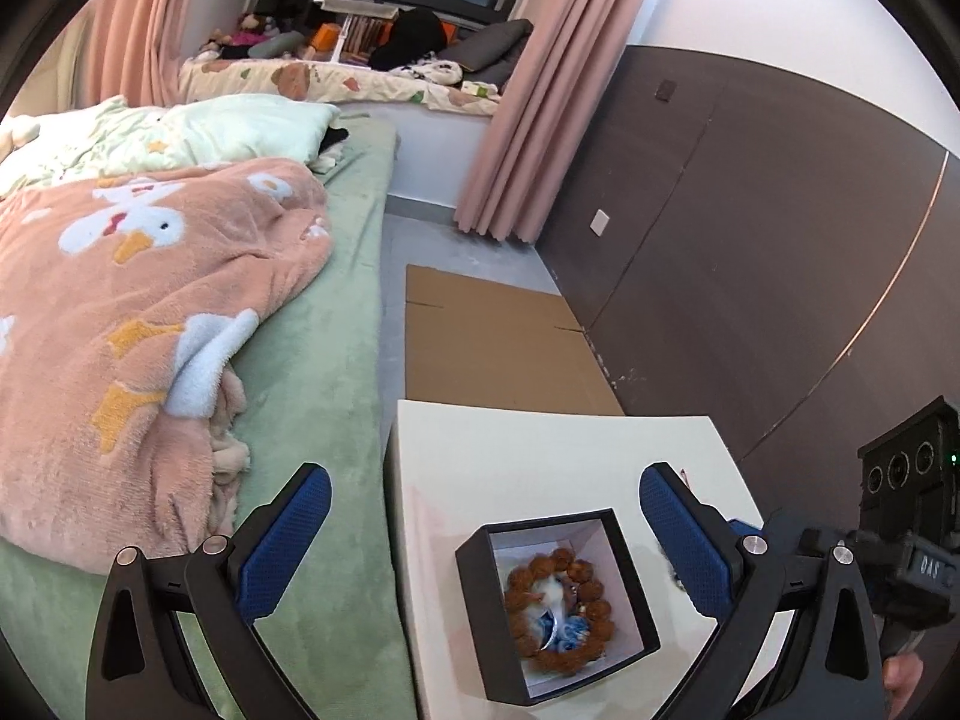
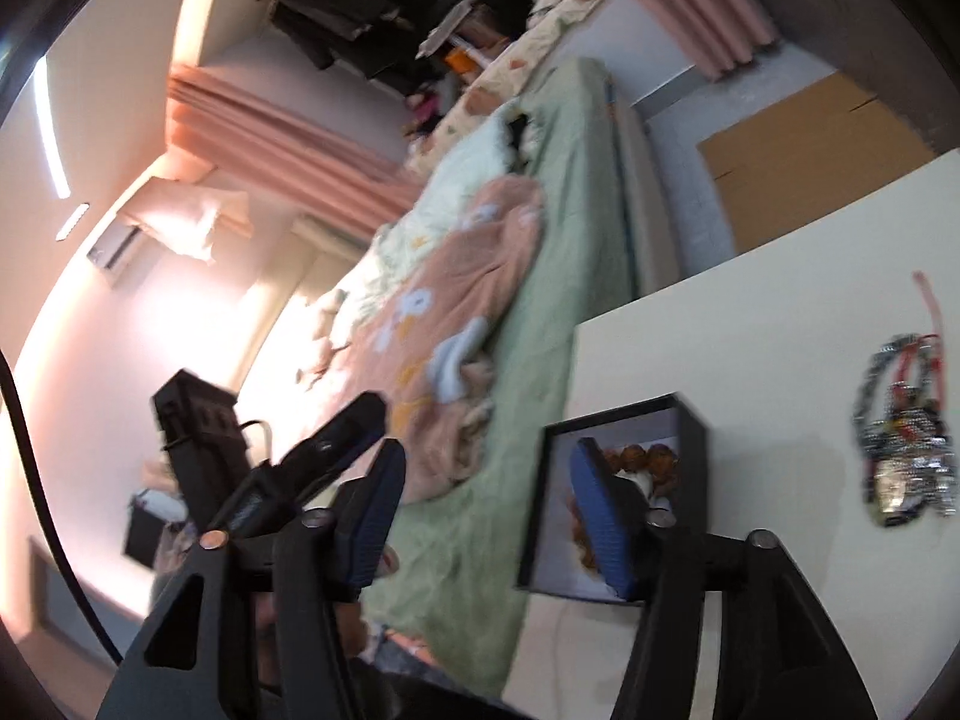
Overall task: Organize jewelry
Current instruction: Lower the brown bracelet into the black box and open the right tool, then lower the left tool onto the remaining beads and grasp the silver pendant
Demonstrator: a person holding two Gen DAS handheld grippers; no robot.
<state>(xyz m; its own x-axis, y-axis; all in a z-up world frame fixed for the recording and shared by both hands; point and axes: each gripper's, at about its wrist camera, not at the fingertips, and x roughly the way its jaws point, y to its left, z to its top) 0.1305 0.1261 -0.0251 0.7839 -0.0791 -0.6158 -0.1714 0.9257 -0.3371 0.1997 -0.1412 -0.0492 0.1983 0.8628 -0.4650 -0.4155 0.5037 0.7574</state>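
Lying tangled on the counter (image 2: 750, 348) right of the black box (image 2: 696, 420), the chain jewelry (image 2: 903, 456) looks light, limp and slippery. Pinch its bunched middle. Both the left hand-held gripper (image 1: 486, 540) and right hand-held gripper (image 2: 498, 516) gape wide, empty.

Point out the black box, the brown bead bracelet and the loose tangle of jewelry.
black box (image 1: 474, 597), left wrist view, left wall.
brown bead bracelet (image 1: 521, 579), left wrist view, upper-left beads.
loose tangle of jewelry (image 2: 906, 438), right wrist view, its middle.
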